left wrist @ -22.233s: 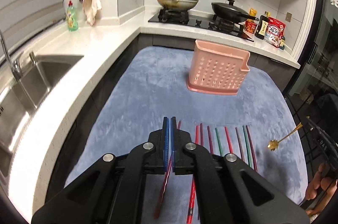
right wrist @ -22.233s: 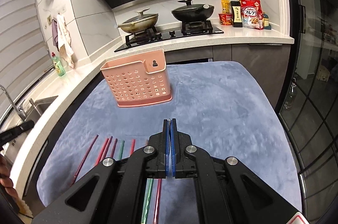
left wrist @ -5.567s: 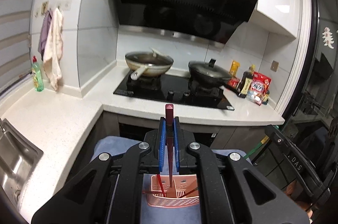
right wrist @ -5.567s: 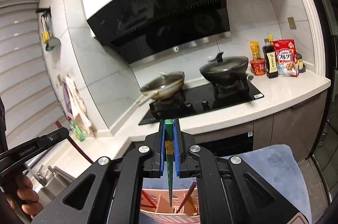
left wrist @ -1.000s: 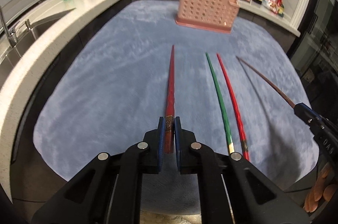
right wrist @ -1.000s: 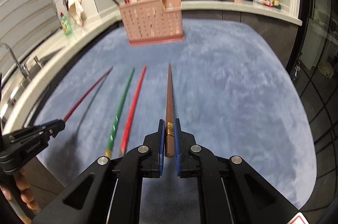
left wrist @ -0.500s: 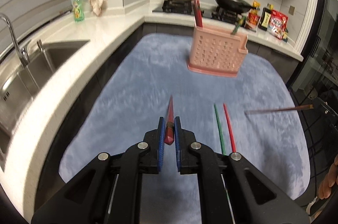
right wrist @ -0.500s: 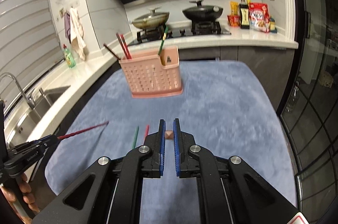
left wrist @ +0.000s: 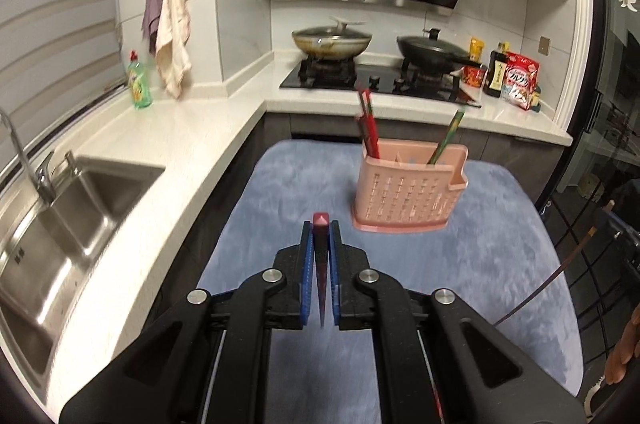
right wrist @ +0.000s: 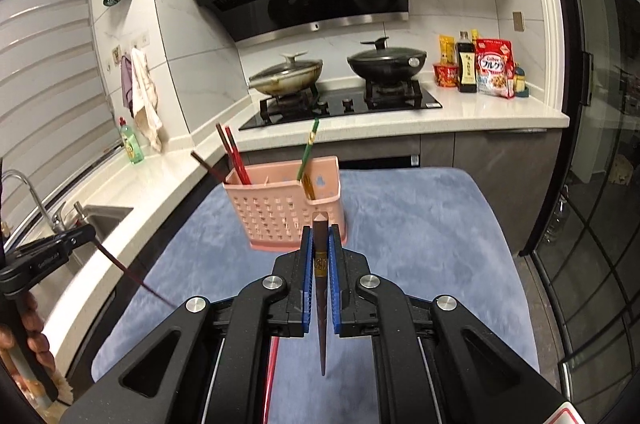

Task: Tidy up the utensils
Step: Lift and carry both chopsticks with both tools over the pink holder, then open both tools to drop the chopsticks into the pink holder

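1. Your left gripper (left wrist: 321, 236) has its fingers (left wrist: 306, 264) clamped on a dark red chopstick (left wrist: 321, 264), gripped near its thick end, with the thin tip hanging down below the pads.
2. Your right gripper (right wrist: 321, 238) has its fingers (right wrist: 306, 264) pressed together on a brown chopstick (right wrist: 321, 284) with a gold band, thick end up and tip pointing down.
3. Both chopsticks are held in the air above the blue mat (right wrist: 420, 224) that covers the tabletop, well short of the pink perforated holder (right wrist: 280, 212).
4. The holder stands upright on the mat's far part. In the right wrist view its left compartment holds three sticks: a dark brown one (right wrist: 206, 166) leaning far left and two reddish ones (right wrist: 234, 156) side by side. The right compartment holds one green chopstick (right wrist: 308, 152).
5. One red chopstick (right wrist: 272, 364) shows on the mat under your right gripper; more may be hidden there.
6. From each camera the other gripper shows at the frame edge with its stick.
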A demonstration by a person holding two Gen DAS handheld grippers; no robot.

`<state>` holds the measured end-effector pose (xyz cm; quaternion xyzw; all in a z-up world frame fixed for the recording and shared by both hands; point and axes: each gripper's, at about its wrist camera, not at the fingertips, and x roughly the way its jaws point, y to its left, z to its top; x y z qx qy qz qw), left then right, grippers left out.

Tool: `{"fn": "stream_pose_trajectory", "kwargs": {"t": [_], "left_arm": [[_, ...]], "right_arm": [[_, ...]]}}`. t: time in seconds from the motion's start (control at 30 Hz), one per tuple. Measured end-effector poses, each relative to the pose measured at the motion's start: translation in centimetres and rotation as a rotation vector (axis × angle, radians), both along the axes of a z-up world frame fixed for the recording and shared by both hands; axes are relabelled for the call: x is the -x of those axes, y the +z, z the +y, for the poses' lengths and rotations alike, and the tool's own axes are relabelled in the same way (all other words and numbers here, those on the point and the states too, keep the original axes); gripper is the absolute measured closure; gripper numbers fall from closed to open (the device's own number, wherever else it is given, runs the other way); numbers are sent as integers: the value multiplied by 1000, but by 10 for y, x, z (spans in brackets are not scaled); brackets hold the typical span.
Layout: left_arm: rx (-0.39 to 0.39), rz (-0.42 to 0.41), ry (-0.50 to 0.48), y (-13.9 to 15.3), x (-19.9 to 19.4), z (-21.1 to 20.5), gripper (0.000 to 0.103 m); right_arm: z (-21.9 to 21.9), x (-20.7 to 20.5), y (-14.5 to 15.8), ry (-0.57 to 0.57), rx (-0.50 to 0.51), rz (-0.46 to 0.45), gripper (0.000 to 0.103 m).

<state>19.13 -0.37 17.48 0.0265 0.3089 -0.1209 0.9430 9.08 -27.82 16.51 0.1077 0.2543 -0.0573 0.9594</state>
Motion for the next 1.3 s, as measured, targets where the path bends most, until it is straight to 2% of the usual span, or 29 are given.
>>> {"fn": "stream_pose_trajectory", "kwargs": {"t": [0.33,0.6,0.77,0.87,0.97,1.3], "left_arm": [[95,-75,-44,64,-47,-24,96],[168,-156,-58,116,-82,-43,96],[201,-193,-62,133,-107,-58,96],[198,-212,-62,133,-120,-68,96],[192,-194,-64,125,-137,-78,96],[192,-68,-49,69,-176,-84,96]], "right_arm": [[-9,-46,43,26,-43,-89,96],[-26,-100,89,18,-96,-198,96],[-33,-139,101,9,-118,-224,96],[-32,-161,99,1,-118,-224,96],[-29,-183,89,-1,-102,-206,96],[-25,-220,37,-3,-103,-95,96]]}}
